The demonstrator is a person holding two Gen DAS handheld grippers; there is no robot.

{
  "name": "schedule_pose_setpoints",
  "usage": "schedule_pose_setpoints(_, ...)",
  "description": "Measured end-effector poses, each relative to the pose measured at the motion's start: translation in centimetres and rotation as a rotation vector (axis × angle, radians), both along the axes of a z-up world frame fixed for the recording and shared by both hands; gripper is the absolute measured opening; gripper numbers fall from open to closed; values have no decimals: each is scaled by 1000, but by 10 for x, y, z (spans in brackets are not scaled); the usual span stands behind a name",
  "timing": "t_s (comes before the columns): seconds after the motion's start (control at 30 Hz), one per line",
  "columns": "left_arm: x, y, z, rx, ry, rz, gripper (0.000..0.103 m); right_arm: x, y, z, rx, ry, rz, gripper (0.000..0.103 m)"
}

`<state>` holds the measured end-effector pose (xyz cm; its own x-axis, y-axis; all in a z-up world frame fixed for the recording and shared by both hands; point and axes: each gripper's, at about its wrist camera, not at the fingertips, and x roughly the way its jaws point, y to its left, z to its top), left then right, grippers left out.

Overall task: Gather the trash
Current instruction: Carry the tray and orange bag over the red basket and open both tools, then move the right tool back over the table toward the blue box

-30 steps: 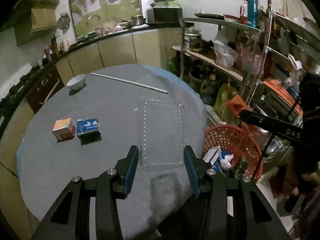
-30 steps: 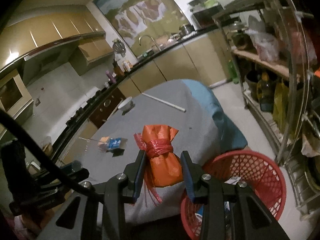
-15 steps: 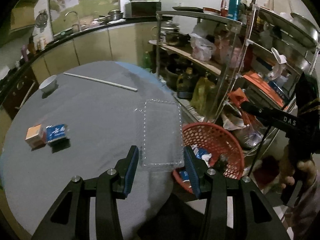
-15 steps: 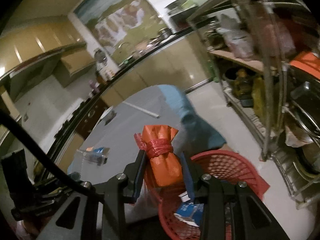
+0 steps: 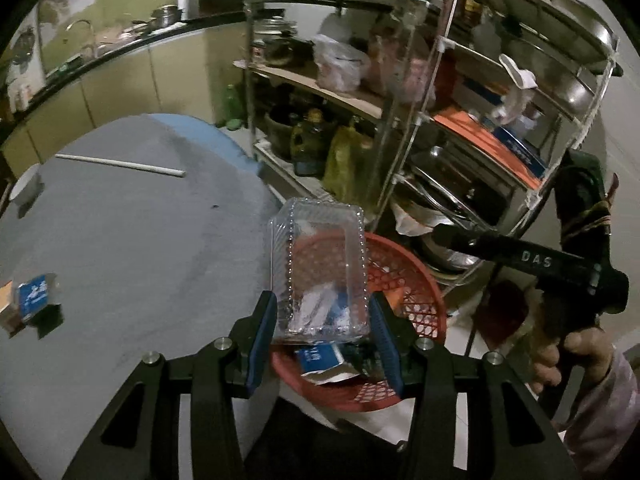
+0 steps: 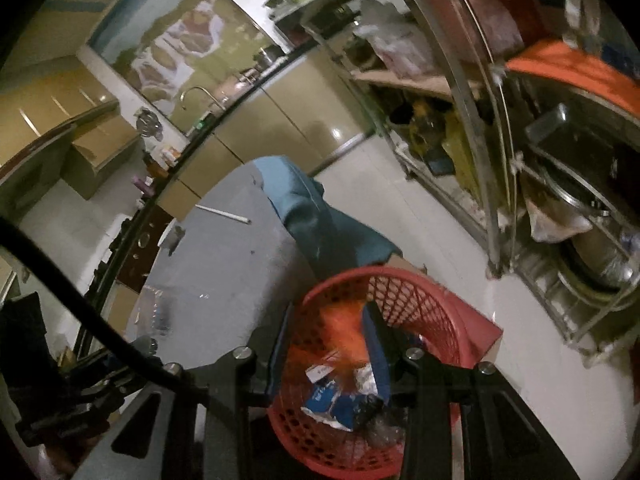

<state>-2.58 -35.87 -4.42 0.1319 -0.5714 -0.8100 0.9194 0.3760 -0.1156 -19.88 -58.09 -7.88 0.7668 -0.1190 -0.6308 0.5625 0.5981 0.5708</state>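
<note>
My left gripper [image 5: 322, 332] is shut on a clear plastic clamshell box [image 5: 320, 264] and holds it over the red mesh basket [image 5: 400, 268], which stands beside the grey round table [image 5: 132, 240] and holds several scraps. In the right wrist view my right gripper [image 6: 326, 348] is over the same basket [image 6: 420, 308]; a blurred orange bag [image 6: 344, 332] sits between its fingers, seemingly dropping, and the jaws look spread. A blue carton [image 5: 36, 296] lies on the table at left.
A white rod [image 5: 120, 164] and a white bowl [image 5: 24, 184] lie at the table's far side. A metal rack [image 5: 460, 120] packed with pots and bags stands right behind the basket. Kitchen counters [image 5: 120, 76] run along the back wall.
Both grippers swung right from the table to above the basket. The left carried the clear box off the table edge. The orange bag in the right gripper has turned blurred and sunk lower.
</note>
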Motion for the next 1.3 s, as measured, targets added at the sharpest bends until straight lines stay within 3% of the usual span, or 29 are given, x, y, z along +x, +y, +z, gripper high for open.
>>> schedule_pose_setpoints(0.17,-2,-10,-10,24,-10,-28,50,2,-7,-15,66,38,-6,39)
schedule_pose_setpoints(0.3,7,0,-8,16,-2,-2,55,-2,-7,-11,43,17,-16,39)
schedule_pose_setpoints(0.6,27,62,-7,13,-41,104,55,1,1,8,9,-12,-5,39)
schedule_pose_setpoints(1.0,94,219,-16,32,-54,514,55,40,39,25,-19,-1,109,39)
schedule_pose_setpoints(1.3,132,309,-18,7,-47,737,62,114,103,40,-27,-6,314,39)
